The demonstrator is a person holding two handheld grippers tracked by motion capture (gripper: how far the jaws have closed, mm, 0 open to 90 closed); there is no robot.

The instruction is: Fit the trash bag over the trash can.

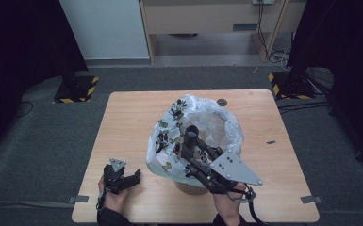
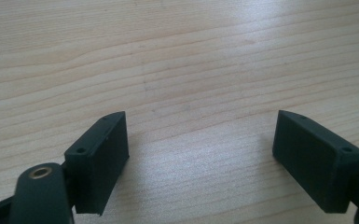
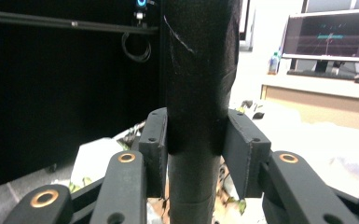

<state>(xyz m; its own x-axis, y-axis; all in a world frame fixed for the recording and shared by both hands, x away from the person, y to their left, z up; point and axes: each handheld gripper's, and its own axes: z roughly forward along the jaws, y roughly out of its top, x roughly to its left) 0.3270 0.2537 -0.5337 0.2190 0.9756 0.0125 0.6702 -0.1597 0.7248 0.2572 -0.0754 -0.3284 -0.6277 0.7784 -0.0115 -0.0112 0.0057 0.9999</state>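
A white plastic bag (image 1: 212, 127) printed with small dark figures lines a round container (image 1: 191, 188) on the wooden table (image 1: 127, 122). My right gripper (image 1: 191, 146) is shut on an upright black tube (image 1: 191, 136) held over the bag's near rim. In the right gripper view the black tube (image 3: 198, 93) stands between both pads, and my right gripper (image 3: 196, 144) clamps it about midway. My left gripper (image 1: 133, 178) rests low at the table's front left. In the left gripper view my left gripper (image 2: 200, 144) is open over bare wood, with nothing between the jaws.
A small dark round spot (image 1: 222, 101) lies at the table's far edge and a small dark mark (image 1: 270, 142) at the right. Black stands with yellow-striped bases (image 1: 78, 89) flank the table on grey carpet. A monitor (image 3: 331, 35) sits on a desk behind.
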